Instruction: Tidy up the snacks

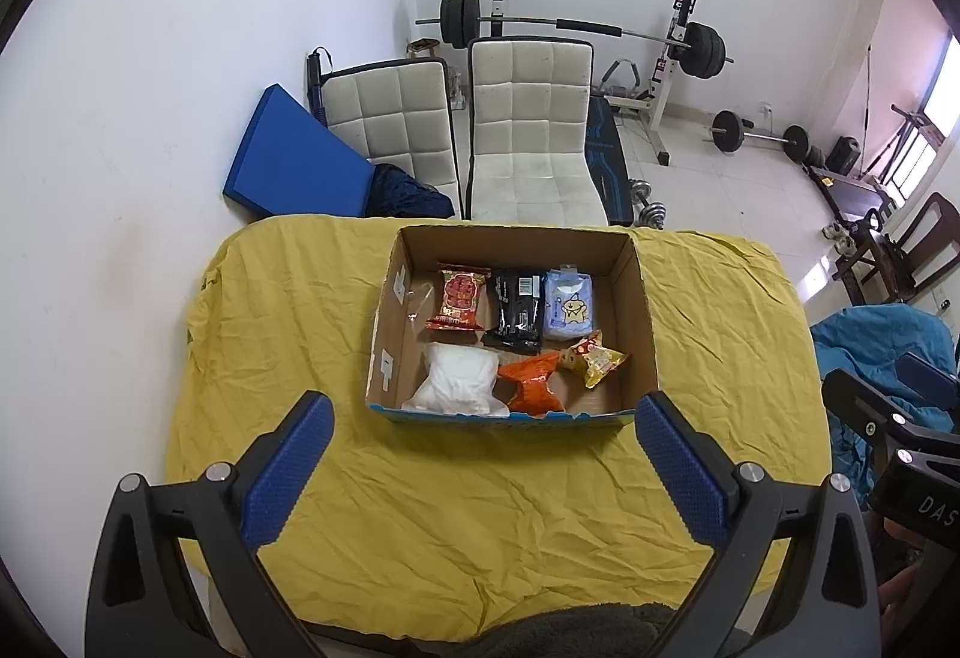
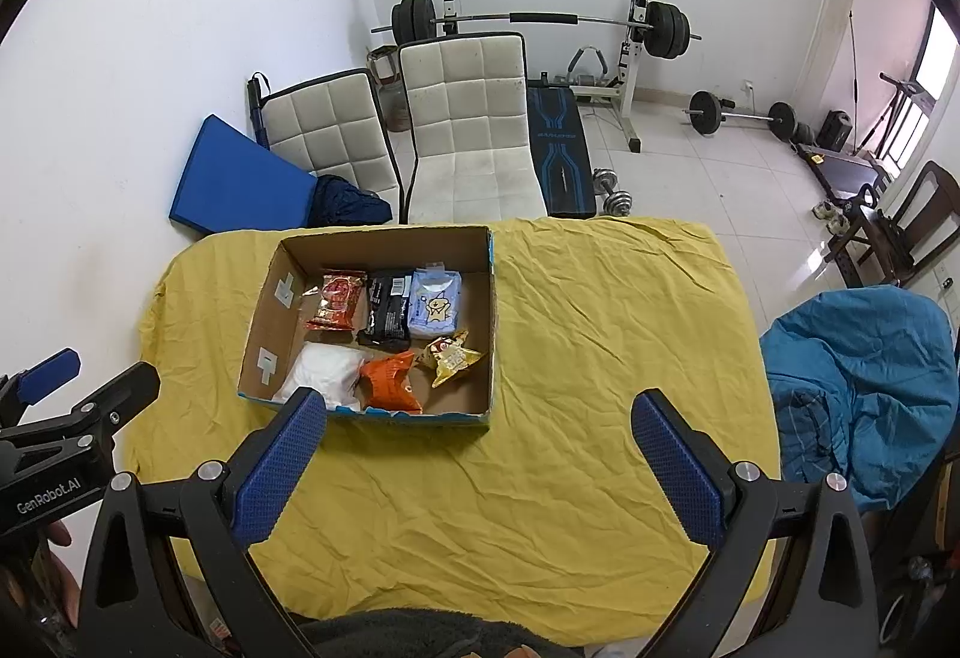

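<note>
An open cardboard box (image 1: 642, 310) (image 2: 495, 322) sits on the yellow cloth. Inside lie a red snack pack (image 1: 459, 296) (image 2: 337, 299), a black pack (image 1: 516, 307) (image 2: 388, 310), a pale blue pack (image 1: 569, 305) (image 2: 435, 305), a white bag (image 1: 459, 379) (image 2: 324, 373), an orange pack (image 1: 534, 382) (image 2: 390, 382) and a yellow pack (image 1: 591, 358) (image 2: 451, 358). My left gripper (image 1: 483, 412) is open, held above the cloth just in front of the box. My right gripper (image 2: 480, 412) is open too, near the box's front right corner. Neither holds anything.
The yellow cloth (image 1: 480, 508) (image 2: 600, 334) covers the table. Two white padded chairs (image 1: 528, 129) (image 2: 468, 123) stand behind it, with a blue mat (image 1: 288, 159) and weight equipment (image 1: 576, 27). A blue jacket (image 2: 864, 376) lies to the right.
</note>
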